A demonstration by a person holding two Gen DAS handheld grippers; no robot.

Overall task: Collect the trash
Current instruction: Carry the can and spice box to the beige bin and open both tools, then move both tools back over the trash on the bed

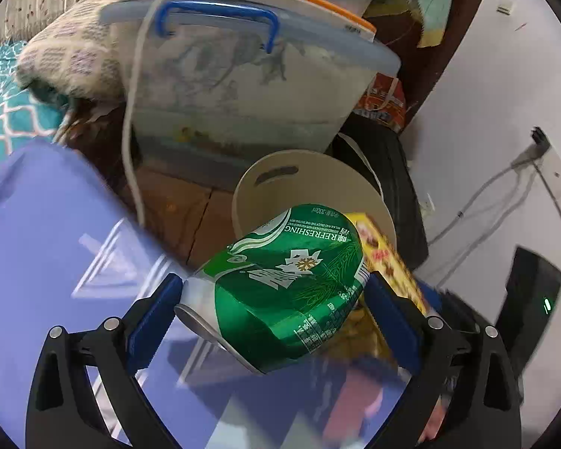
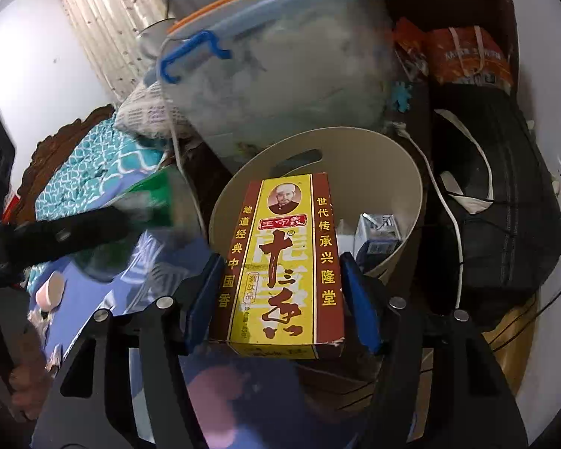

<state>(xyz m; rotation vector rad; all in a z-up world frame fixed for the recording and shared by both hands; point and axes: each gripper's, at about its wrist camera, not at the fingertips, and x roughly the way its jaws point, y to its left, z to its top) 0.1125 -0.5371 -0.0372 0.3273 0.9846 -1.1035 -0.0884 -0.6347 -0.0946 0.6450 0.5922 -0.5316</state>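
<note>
Left wrist view showed the left hand-held gripper (image 1: 273, 299) squeezing a dented green can (image 1: 280, 292) between its blue pads, just in front of the cream bin (image 1: 318, 179). Right wrist view showed the right hand-held gripper (image 2: 280, 299) holding a yellow and red box (image 2: 284, 265) over that bin's (image 2: 404, 172) near rim, with a small carton (image 2: 377, 235) lying inside.

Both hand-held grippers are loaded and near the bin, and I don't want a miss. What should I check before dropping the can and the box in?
1. Left hand-held gripper grips the green can: ok.
2. Right hand-held gripper pads against the yellow box: ok.
3. Box over the bin opening: ok.
4. Can fully over the bin opening: cannot tell.
5. Room in the bin: ok, only a small carton shows inside.
6. White cable clear of the rim: not ok, it runs along it.
</note>
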